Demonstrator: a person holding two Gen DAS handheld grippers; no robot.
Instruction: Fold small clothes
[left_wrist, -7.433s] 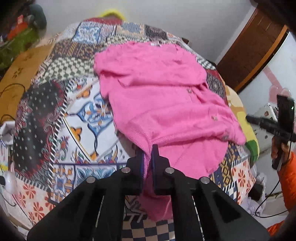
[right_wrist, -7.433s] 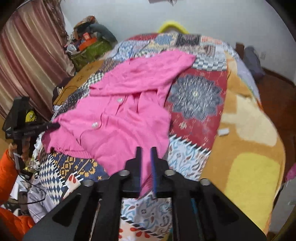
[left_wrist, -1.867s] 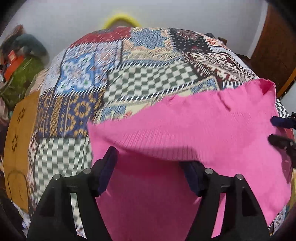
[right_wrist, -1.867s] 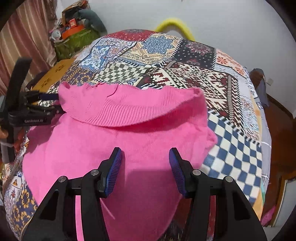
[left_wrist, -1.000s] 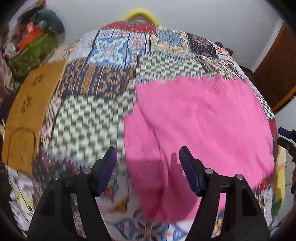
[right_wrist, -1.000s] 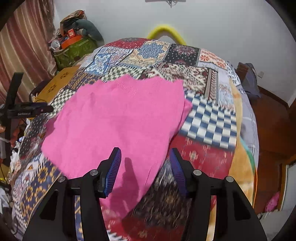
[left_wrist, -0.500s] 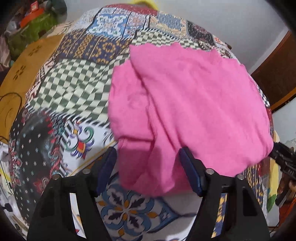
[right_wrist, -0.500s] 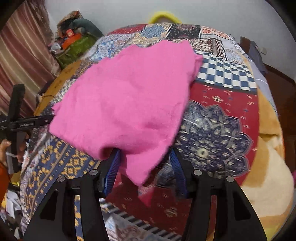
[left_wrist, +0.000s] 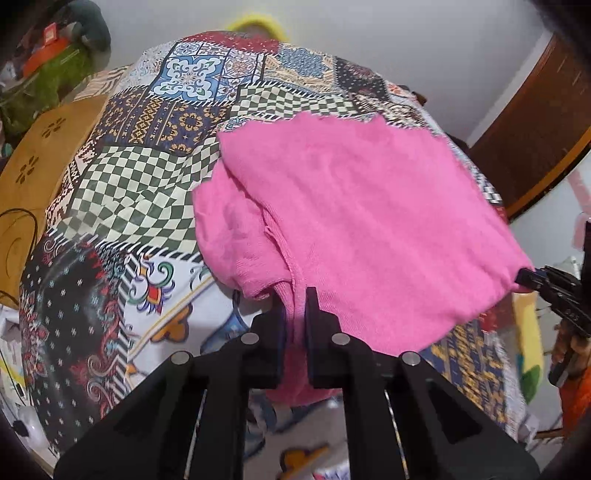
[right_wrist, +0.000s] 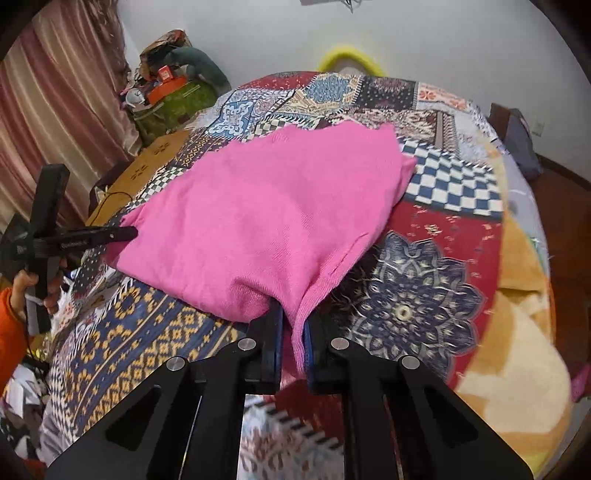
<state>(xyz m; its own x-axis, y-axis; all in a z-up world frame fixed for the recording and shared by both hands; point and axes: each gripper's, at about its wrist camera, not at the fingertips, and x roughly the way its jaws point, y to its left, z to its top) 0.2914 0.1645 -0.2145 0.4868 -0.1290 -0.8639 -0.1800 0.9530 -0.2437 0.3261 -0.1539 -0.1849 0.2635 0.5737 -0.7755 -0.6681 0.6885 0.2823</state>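
Note:
A pink knit sweater (left_wrist: 362, 221) lies folded in half on a patchwork bedspread (left_wrist: 147, 177). My left gripper (left_wrist: 294, 310) is shut on the sweater's near left corner, where the layers bunch. My right gripper (right_wrist: 293, 325) is shut on the near right corner of the sweater (right_wrist: 273, 214), with a ribbed edge hanging between its fingers. The right gripper also shows at the far right of the left wrist view (left_wrist: 532, 275), and the left gripper at the left of the right wrist view (right_wrist: 127, 232), each at a corner of the fold.
The patchwork bedspread (right_wrist: 443, 192) covers the bed. A wooden board (left_wrist: 33, 166) and cluttered bags (right_wrist: 173, 96) stand at the left. A brown door (left_wrist: 535, 122) is at the right. A yellow hoop (right_wrist: 351, 55) sits at the bed's far end.
Both grippers were open above the folded sweater half a second ago. They have come down to its near edge and shut on its two near corners.

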